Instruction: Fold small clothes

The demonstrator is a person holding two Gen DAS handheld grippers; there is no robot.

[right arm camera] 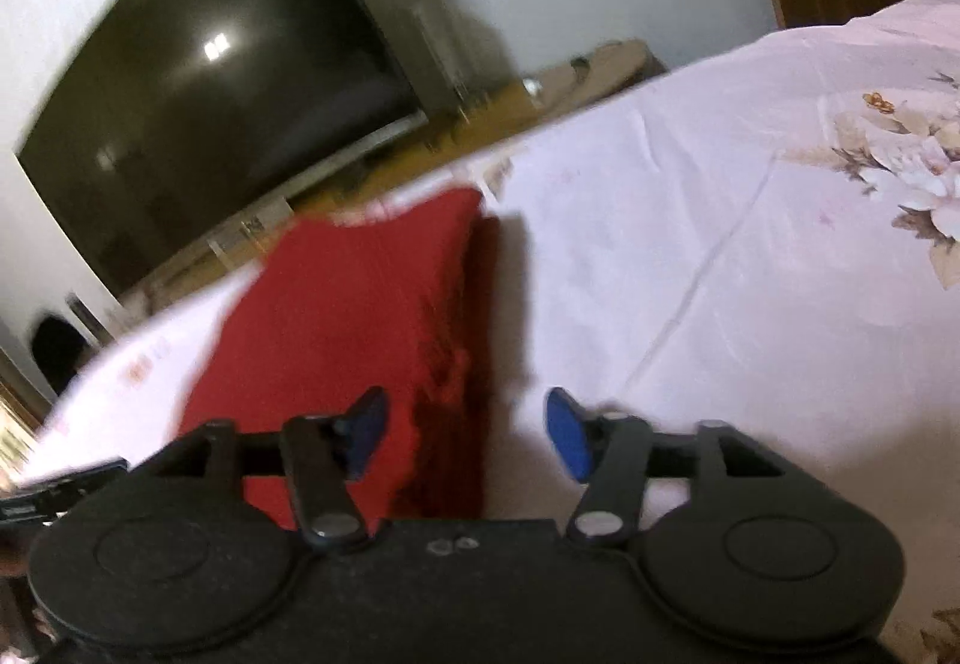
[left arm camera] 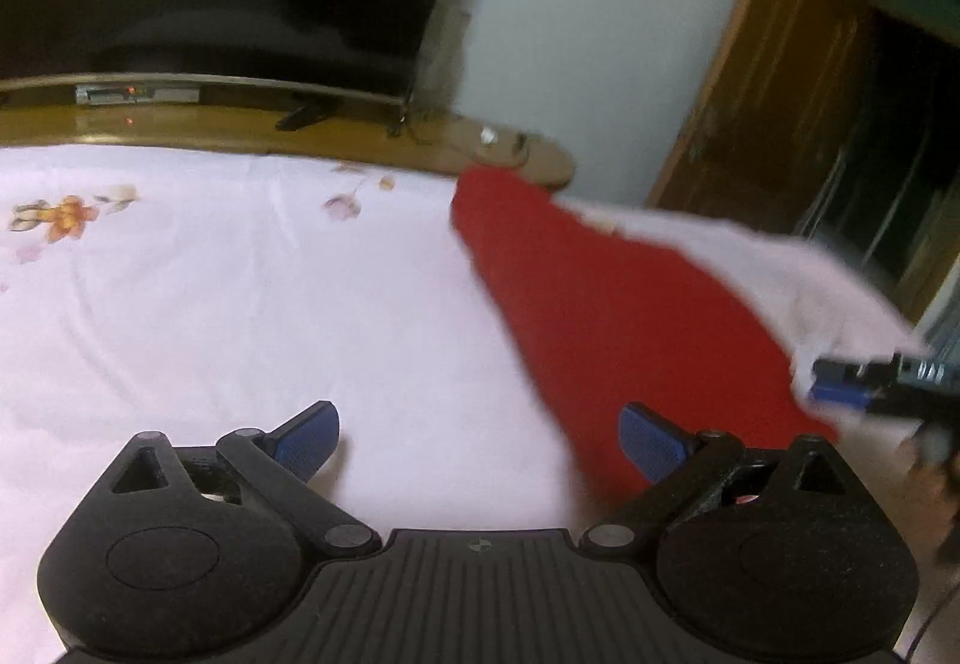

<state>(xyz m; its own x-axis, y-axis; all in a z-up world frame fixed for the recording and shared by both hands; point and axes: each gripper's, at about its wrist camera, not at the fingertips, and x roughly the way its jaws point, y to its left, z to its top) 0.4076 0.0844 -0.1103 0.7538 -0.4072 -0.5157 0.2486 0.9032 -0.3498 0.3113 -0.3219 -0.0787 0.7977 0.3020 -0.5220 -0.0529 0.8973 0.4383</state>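
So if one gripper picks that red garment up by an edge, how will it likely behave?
The red garment will probably droop and unfold: it lies flat with a soft doubled edge, clearly limp cloth. It looks light and thin. Pushed, it would likely bunch or drag the wrinkled bedsheet rather than slide cleanly.

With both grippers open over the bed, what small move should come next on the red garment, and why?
Probably bring the right gripper down onto the near edge of the red garment and close. Its fingers stand apart with nothing pinched, and the cloth lies flat on the bedsheet right under them. The left gripper sits beside it, also empty.
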